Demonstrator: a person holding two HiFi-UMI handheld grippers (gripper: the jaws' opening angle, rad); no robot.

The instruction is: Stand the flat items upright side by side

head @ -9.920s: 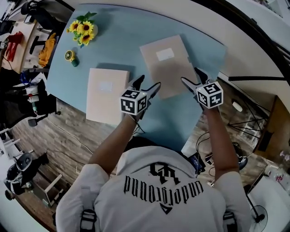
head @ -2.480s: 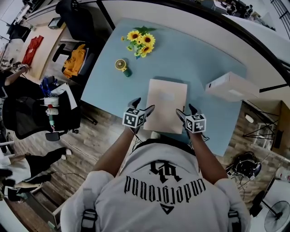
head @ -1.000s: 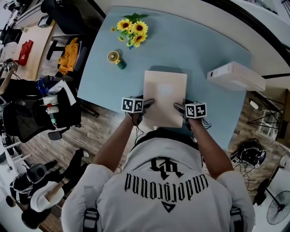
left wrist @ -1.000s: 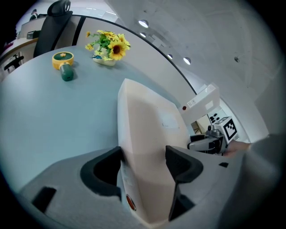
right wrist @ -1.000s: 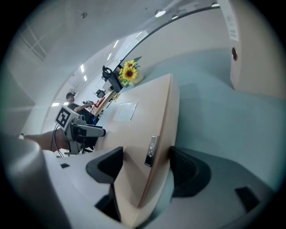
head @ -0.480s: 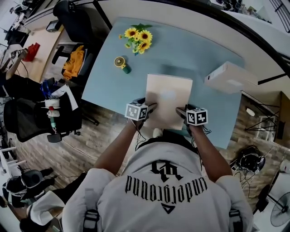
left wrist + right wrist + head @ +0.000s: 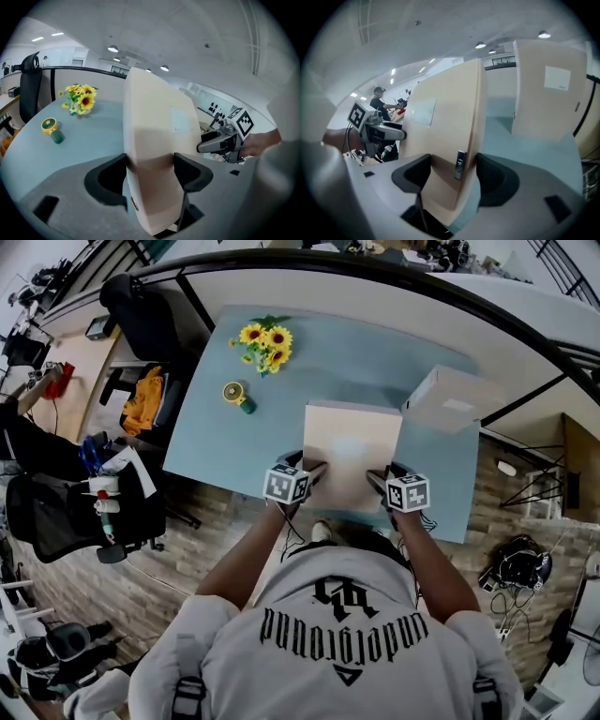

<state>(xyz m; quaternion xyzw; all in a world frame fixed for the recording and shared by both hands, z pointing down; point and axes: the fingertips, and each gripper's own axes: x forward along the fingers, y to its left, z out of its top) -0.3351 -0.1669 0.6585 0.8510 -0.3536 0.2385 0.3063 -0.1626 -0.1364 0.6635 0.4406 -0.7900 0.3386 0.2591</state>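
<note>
A flat beige box [image 7: 349,457] with a pale label is held by its near edge, lifted and tilted steeply over the blue table [image 7: 216,442]. My left gripper [image 7: 307,476] is shut on its near left corner; in the left gripper view both pads press the box [image 7: 154,122]. My right gripper [image 7: 382,484] grips the near right corner, and its jaws have just been closing on the box [image 7: 445,122] between them. A second beige box [image 7: 452,397] stands upright at the table's right, also seen as the second box [image 7: 548,89] in the right gripper view.
A bunch of sunflowers [image 7: 263,341] and a small yellow and green item [image 7: 236,396] sit at the table's far left. Black chairs [image 7: 56,512] and clutter stand on the wooden floor to the left. Cables lie on the floor at right.
Both grippers have risen with the box, and it has gone from lying flat on the table to tilting steeply up.
</note>
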